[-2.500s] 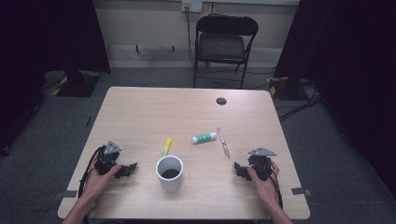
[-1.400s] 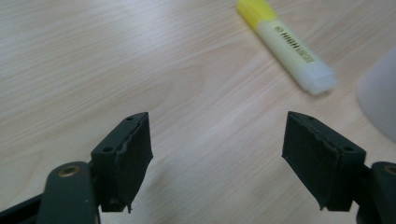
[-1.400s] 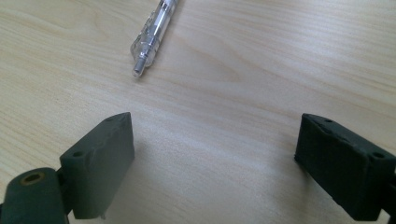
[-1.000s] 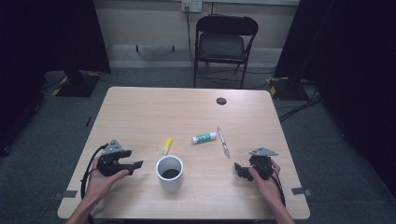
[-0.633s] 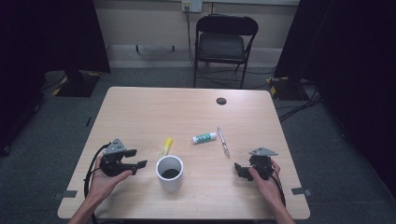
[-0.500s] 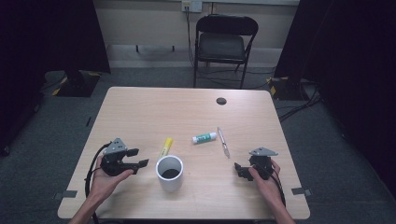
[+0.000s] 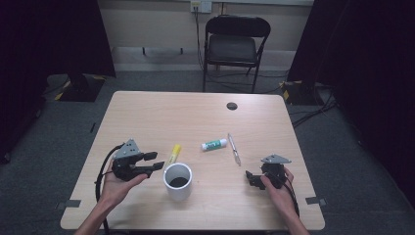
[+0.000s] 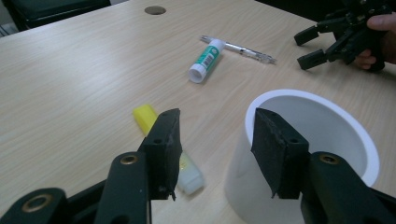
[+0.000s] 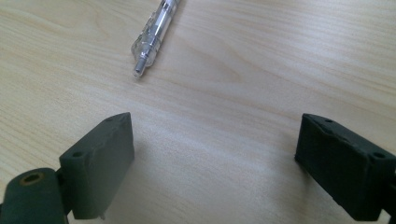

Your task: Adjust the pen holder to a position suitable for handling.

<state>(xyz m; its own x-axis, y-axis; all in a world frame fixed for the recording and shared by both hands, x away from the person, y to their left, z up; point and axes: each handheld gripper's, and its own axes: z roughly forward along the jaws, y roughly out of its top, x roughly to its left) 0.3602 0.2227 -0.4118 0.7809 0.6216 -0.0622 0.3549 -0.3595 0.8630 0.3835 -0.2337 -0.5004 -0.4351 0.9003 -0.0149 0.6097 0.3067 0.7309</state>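
From the high view, the left gripper [image 7: 155,162] hangs just left of a white cup [image 7: 177,181] near the table's [image 7: 147,112] front edge, with a yellow highlighter [image 7: 172,154] lying just beyond, between gripper and cup. A glue stick [image 7: 214,144] and a clear pen [image 7: 234,149] lie farther right; the right gripper [image 7: 250,179] rests low near the front right corner.

In the left gripper view, the jaws stand apart with nothing between them; they have just been closing. The highlighter [image 8: 164,144] lies flat below the left-hand jaw, the cup [image 8: 308,154] rim behind the other. The highlighter looks light, stiff and smooth plastic, likely slippery, so a hold across the middle of its barrel should serve best. The other gripper [image 8: 322,44] shows far off.

In the right gripper view, the jaws stand wide apart over bare wood, the pen [image 9: 154,35] tip well ahead of them.
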